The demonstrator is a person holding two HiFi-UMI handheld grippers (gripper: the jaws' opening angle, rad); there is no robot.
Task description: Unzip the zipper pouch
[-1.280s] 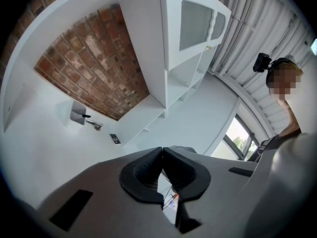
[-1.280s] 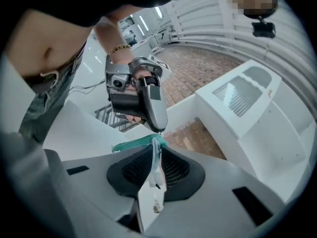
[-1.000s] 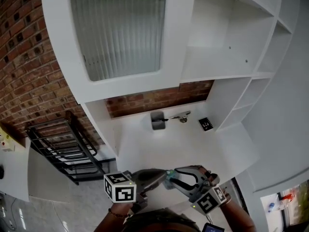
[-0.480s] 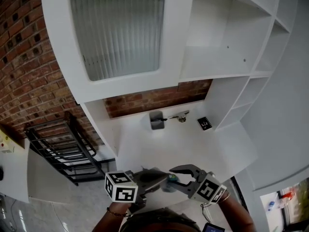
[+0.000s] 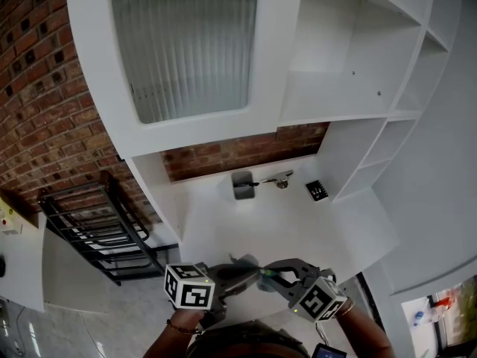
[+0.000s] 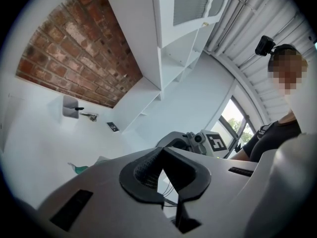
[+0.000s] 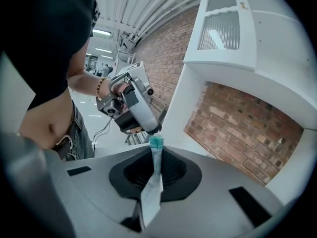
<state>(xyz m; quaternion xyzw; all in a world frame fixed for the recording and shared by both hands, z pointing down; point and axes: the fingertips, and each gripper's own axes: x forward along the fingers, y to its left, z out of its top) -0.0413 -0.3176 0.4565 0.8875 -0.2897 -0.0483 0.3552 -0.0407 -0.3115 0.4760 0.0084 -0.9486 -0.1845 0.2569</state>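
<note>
Over white desk (image 5: 298, 222), left gripper (image 5: 246, 271) faces right gripper (image 5: 270, 277), both pinching pouch (image 7: 152, 192).

We take this for a home-style furnished corner set up inside a large hall. Ahead of us a white built-in unit has a ribbed-glass cabinet door (image 5: 186, 43), open shelves (image 5: 350, 88) to the right and a white counter (image 5: 298, 230) with a small grey cup (image 5: 242, 186) at its far edge, all set against a brick wall (image 5: 45, 103). Behind us the gripper views show a corrugated roof with pipes (image 6: 267, 14), strip lights (image 7: 101, 32) and a big window (image 6: 233, 125).
</note>
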